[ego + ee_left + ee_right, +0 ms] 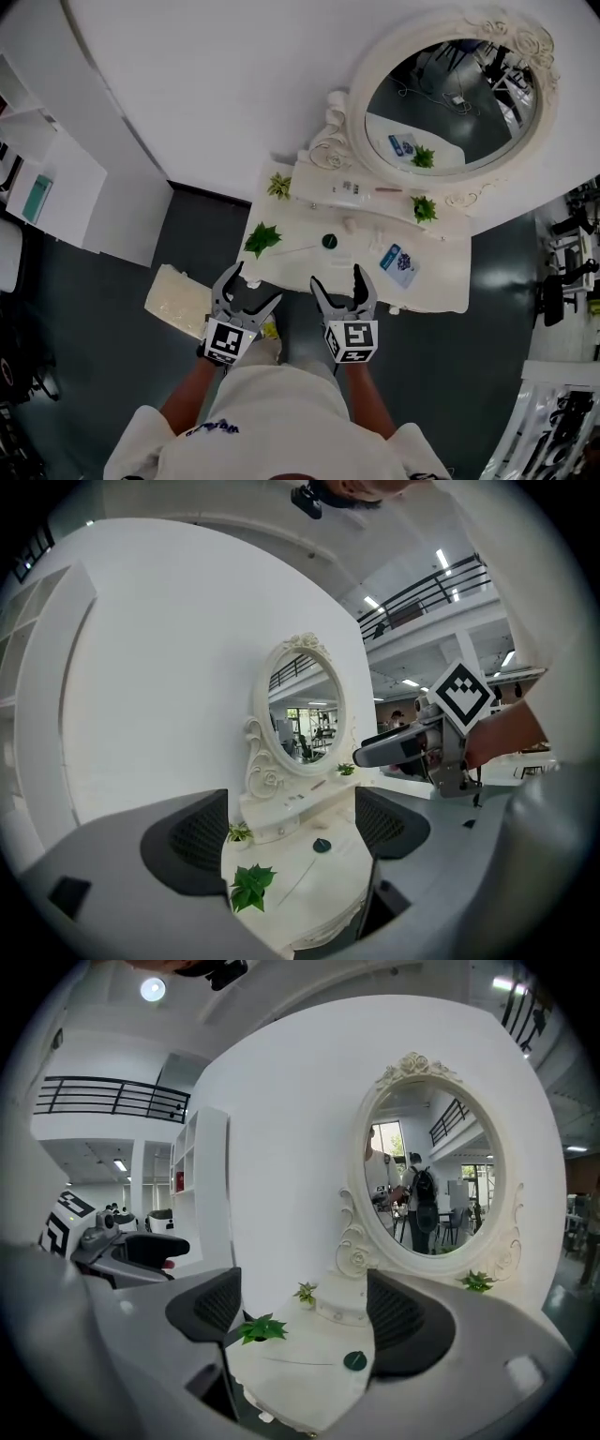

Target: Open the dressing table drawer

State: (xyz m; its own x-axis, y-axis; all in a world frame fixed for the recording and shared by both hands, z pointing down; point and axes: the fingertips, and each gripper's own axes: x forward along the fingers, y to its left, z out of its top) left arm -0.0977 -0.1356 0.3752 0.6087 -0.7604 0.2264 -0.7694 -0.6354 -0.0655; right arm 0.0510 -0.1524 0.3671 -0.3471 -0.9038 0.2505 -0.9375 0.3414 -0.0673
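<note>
A white dressing table (pixel 441 281) with an ornate oval mirror (pixel 452 98) stands against the wall. Small white knobs (pixel 395 310) show along its front edge; the drawer front itself is hidden from above. My left gripper (pixel 247 282) hangs open just before the table's left front corner, touching nothing. My right gripper (pixel 342 281) is open too, at the middle of the front edge. In the left gripper view the table top (pixel 309 878) lies between the open fingers (pixel 192 841). The right gripper view shows the same table (pixel 300 1368) between its pads (pixel 398 1321).
On the table top lie a green leafy plant (pixel 263 238), a dark round lid (pixel 329 241), a blue-printed card (pixel 397 261) and small potted plants (pixel 279 186). A cream padded stool (pixel 180 302) stands left of the table. White shelving (pixel 42 178) fills the far left.
</note>
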